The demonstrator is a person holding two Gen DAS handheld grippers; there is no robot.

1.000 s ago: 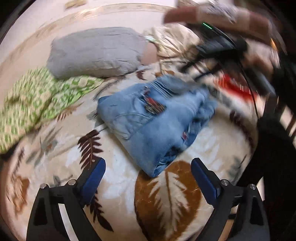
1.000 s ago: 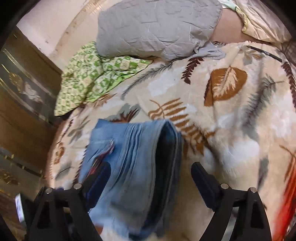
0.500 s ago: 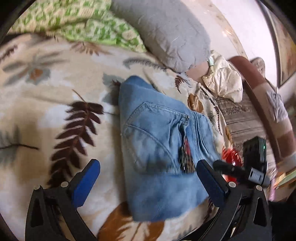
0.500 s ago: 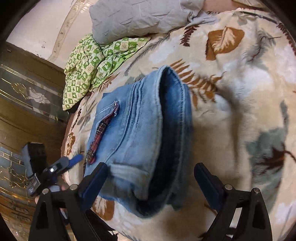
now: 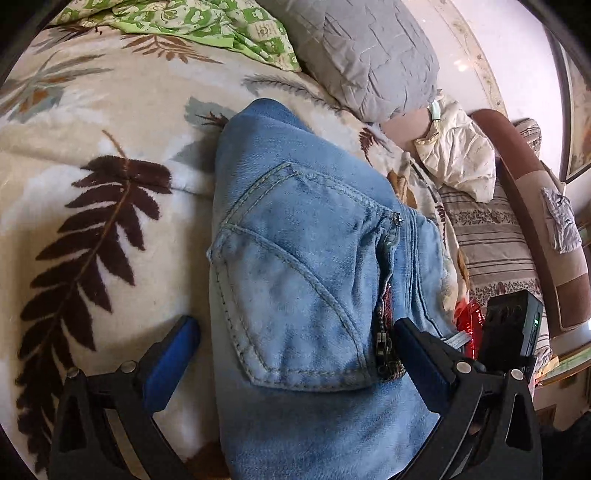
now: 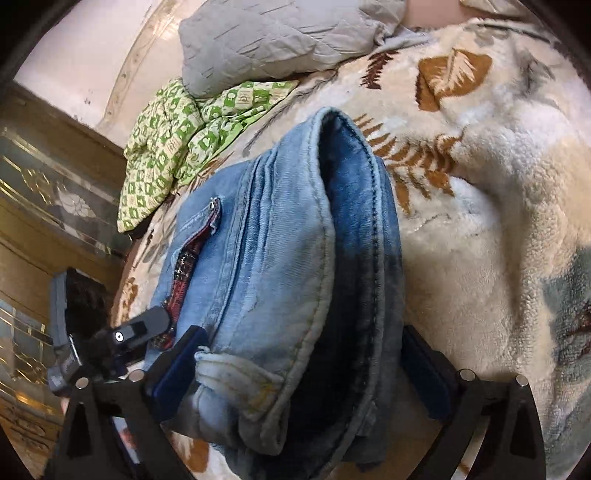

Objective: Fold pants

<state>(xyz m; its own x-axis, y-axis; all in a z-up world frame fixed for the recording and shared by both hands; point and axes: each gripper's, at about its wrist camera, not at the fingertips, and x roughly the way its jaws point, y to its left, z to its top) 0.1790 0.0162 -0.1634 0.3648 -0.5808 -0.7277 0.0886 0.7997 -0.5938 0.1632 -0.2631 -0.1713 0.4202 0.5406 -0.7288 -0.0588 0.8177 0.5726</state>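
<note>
Folded light-blue jeans (image 5: 314,240) lie on a cream blanket with a leaf print (image 5: 92,166); a back pocket and a zip face up. My left gripper (image 5: 293,325) is open and straddles the bundle's near end: its left pad stands clear over the blanket, its right pad over the denim by the zip. In the right wrist view the jeans (image 6: 280,240) show their stacked folded edges and dark inner side. My right gripper (image 6: 304,332) has its jaws opening, with that end of the bundle between the fingers and no pinch to be seen.
A grey quilted pillow (image 5: 362,55) and a green patterned cloth (image 5: 192,22) lie beyond the jeans. A cream cloth (image 5: 458,158) and a striped cushion (image 5: 491,251) sit to the right. A wooden cabinet (image 6: 37,203) borders the bed.
Both grippers have come down and closer, so the jeans now lie between each pair of fingers. The left wrist view has rolled. The right jaws have widened.
</note>
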